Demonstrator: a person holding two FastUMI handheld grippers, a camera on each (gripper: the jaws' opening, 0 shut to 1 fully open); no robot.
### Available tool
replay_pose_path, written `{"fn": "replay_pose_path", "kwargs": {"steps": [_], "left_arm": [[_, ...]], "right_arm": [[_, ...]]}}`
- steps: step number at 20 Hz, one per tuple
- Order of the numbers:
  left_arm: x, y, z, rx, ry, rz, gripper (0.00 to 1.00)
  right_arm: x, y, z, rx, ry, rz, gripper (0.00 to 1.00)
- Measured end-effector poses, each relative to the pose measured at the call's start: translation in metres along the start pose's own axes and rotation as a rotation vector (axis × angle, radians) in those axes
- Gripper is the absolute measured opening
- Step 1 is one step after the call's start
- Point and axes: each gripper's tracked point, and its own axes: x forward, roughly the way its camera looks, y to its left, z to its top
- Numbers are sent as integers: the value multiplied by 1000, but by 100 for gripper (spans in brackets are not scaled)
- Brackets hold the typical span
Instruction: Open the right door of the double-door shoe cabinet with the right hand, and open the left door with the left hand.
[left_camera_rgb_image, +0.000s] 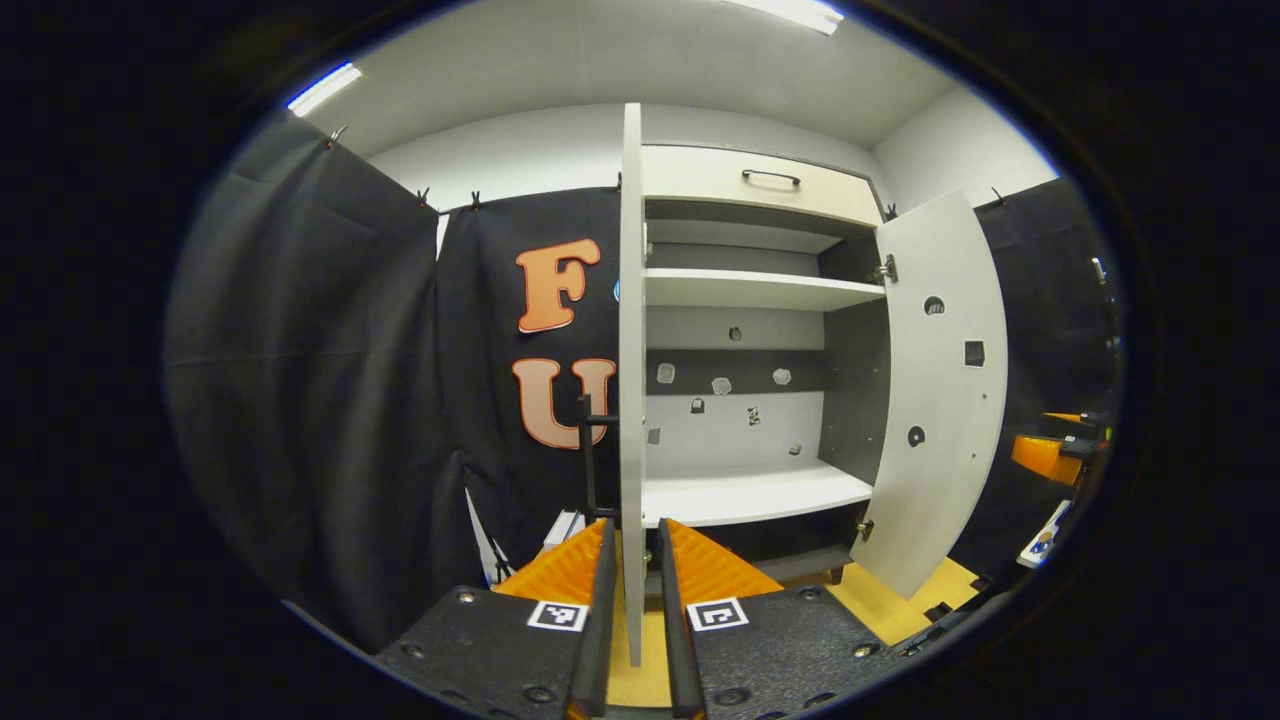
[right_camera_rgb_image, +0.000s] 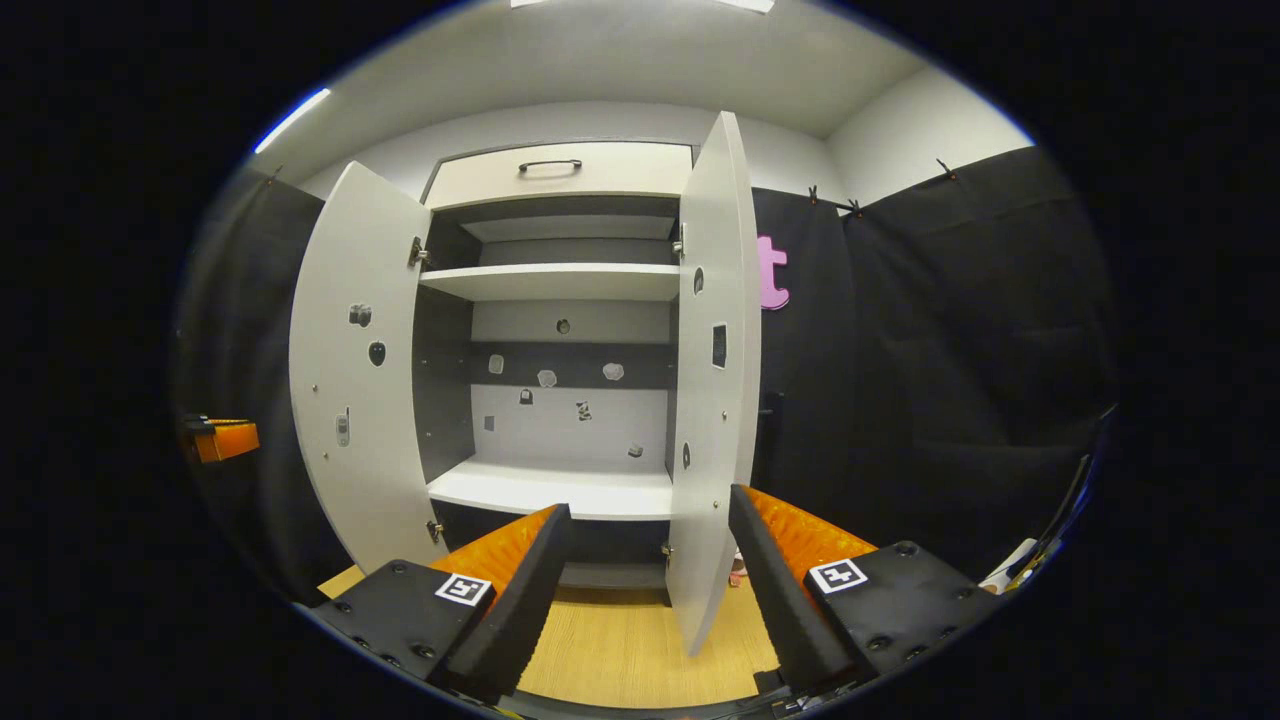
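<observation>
A: What are the left gripper (left_camera_rgb_image: 633, 590) fingers doing?
B: They sit close together, one on each face of the left door (left_camera_rgb_image: 631, 380) near its bottom edge. The door stands upright, edge-on to the camera. The gaps look nearly closed, though I cannot tell whether both fingers press on it.

A: And the right gripper (right_camera_rgb_image: 648, 570)?
B: Its fingers are spread wide, with the lower edge of the right door (right_camera_rgb_image: 712, 400) between them, touching neither. That door also stands tall and swung out.

A: And the cabinet (right_camera_rgb_image: 560, 340) itself?
B: Both doors are open. White shelves (left_camera_rgb_image: 755, 290) run across inside, with a drawer (right_camera_rgb_image: 560, 172) and its dark handle along the top. It stands on a yellow wood floor (right_camera_rgb_image: 620, 650), with black cloth (left_camera_rgb_image: 300, 380) on both sides and a white ceiling above.
</observation>
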Motion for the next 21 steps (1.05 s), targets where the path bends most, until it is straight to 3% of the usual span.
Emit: {"fn": "replay_pose_path", "kwargs": {"steps": [1, 2, 7, 8, 12, 13, 14, 18, 21], "left_arm": [[-2, -4, 4, -7, -11, -4, 25], [-6, -11, 5, -16, -15, -11, 41], [-14, -19, 8, -24, -13, -9, 51], [-16, -21, 10, -24, -19, -18, 63], [-20, -25, 10, -41, -17, -35, 72], [-21, -25, 10, -39, -16, -36, 73], [-23, -25, 11, -36, -16, -35, 73], [-25, -29, 13, -28, -25, -41, 85], [-26, -27, 16, -28, -33, -40, 87]], "right_arm": [[0, 0, 1, 0, -5, -2, 100], [-2, 0, 2, 2, -9, -2, 100], [-4, -3, 4, 2, -17, -18, 100], [-4, -4, 4, 2, -17, -21, 100], [-5, -4, 2, 1, -13, -26, 100], [-6, -4, 2, 2, -13, -25, 94], [-7, -3, 2, 1, -12, -25, 100], [-8, -3, 2, 0, -13, -22, 100], [-8, -1, 2, 6, -13, -21, 100]]}}
